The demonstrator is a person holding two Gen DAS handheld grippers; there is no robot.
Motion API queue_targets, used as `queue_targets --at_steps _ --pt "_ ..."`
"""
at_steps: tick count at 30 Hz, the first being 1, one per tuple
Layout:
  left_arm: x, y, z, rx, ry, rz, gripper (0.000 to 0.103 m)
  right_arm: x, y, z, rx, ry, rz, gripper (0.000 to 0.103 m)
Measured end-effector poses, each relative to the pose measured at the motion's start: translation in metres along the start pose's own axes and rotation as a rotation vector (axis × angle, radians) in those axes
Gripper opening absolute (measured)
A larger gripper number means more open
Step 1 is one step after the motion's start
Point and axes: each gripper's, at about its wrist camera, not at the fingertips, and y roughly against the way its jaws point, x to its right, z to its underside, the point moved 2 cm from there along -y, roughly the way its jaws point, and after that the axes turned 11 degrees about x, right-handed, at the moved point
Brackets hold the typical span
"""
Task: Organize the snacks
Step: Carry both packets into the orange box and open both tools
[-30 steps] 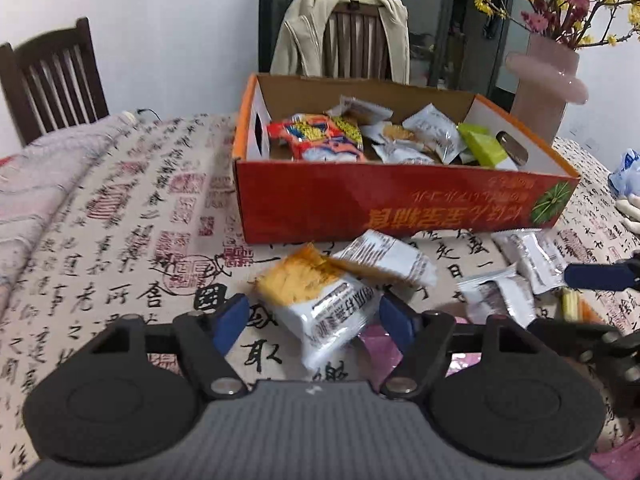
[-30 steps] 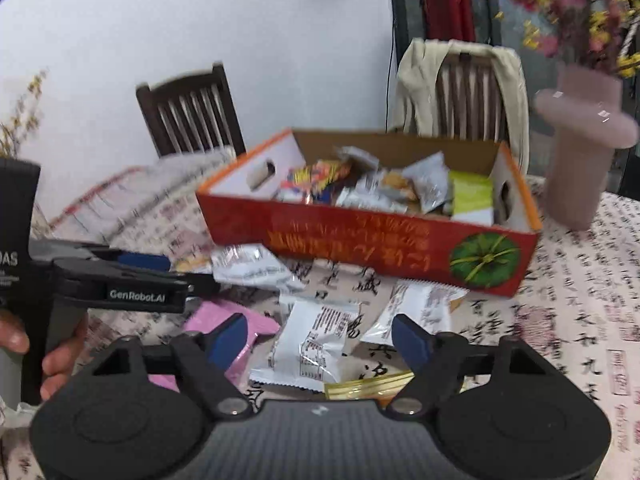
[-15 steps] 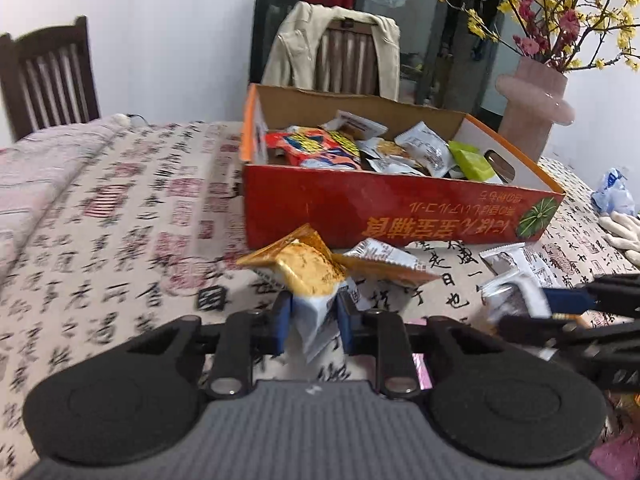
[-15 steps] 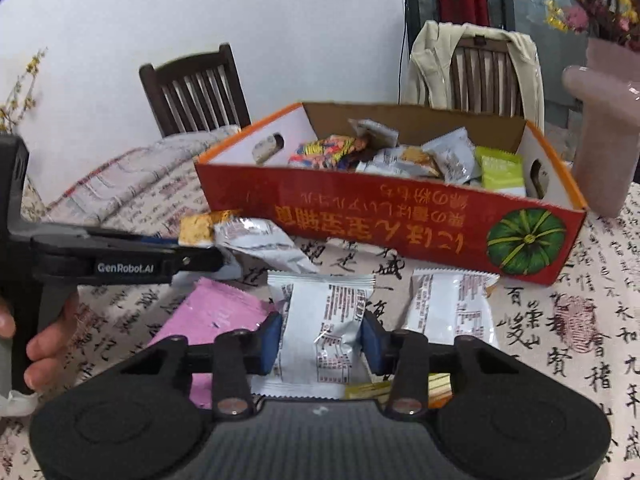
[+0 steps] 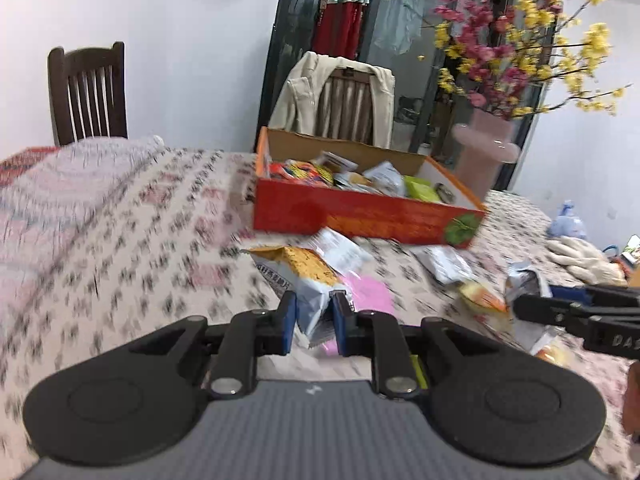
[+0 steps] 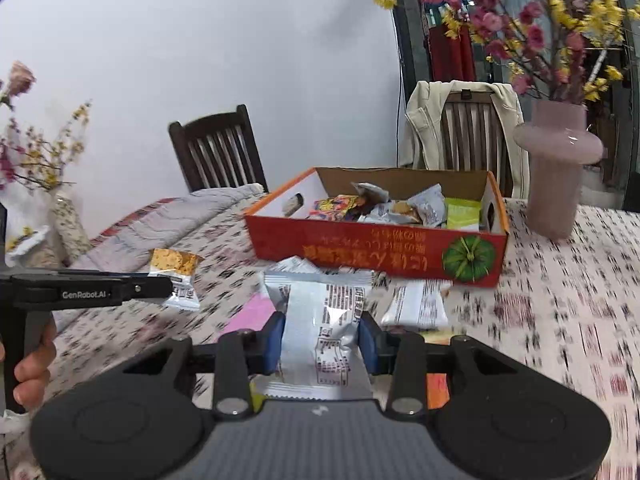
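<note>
My left gripper (image 5: 314, 326) is shut on an orange-and-white snack packet (image 5: 304, 276) and holds it above the table; it also shows in the right wrist view (image 6: 176, 276). My right gripper (image 6: 320, 340) is shut on a silver-white snack packet (image 6: 324, 320), lifted off the cloth. The orange cardboard box (image 5: 360, 212) (image 6: 376, 248) stands ahead of both, open, with several snacks inside. Loose packets lie in front of it: a white one (image 6: 416, 308), a pink one (image 5: 370, 292) and a silver one (image 5: 444, 260).
A pink vase (image 6: 556, 184) with flowering branches stands right of the box. Wooden chairs (image 6: 218, 148) stand behind the table, one draped with a beige jacket (image 5: 332, 96). White gloves (image 5: 580, 260) lie at the far right. A patterned cloth (image 5: 120, 220) covers the table.
Both grippers closed on their packets, then lifted them off the table. The views have risen and tilted, with motion blur on the cloth.
</note>
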Motion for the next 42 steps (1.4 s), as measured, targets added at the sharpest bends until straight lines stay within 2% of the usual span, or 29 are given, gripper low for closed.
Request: queue_targets --at_steps 5,11,19,26,31,36,40,42 --pt "0.02 0.04 0.025 -0.013 0.058 0.047 0.02 -0.008 0.048 0.024 0.015 -0.004 0.012 0.038" --pt "0.038 0.065 0.035 -0.011 0.006 0.043 0.02 -0.011 0.08 0.052 -0.006 -0.036 0.019 0.038" --pt "0.042 0.069 0.035 0.007 -0.027 0.036 0.02 -0.006 0.096 0.059 0.016 -0.043 0.046 0.038" --pt "0.034 0.055 0.027 0.004 -0.04 0.038 0.02 -0.007 0.084 0.057 -0.003 -0.045 0.042 0.038" --pt "0.024 0.036 -0.006 0.059 -0.106 0.034 0.02 -0.006 0.067 0.033 0.012 -0.009 0.02 0.038" --pt "0.015 0.0 -0.054 0.135 -0.209 0.009 0.02 -0.007 0.034 -0.013 0.064 0.055 0.013 0.038" --pt "0.008 -0.044 -0.085 0.148 -0.234 0.019 0.02 0.002 -0.014 -0.053 0.062 0.022 -0.022 0.038" --pt "0.002 -0.074 -0.096 0.122 -0.22 0.025 0.02 0.006 -0.042 -0.072 0.063 0.0 -0.033 0.038"
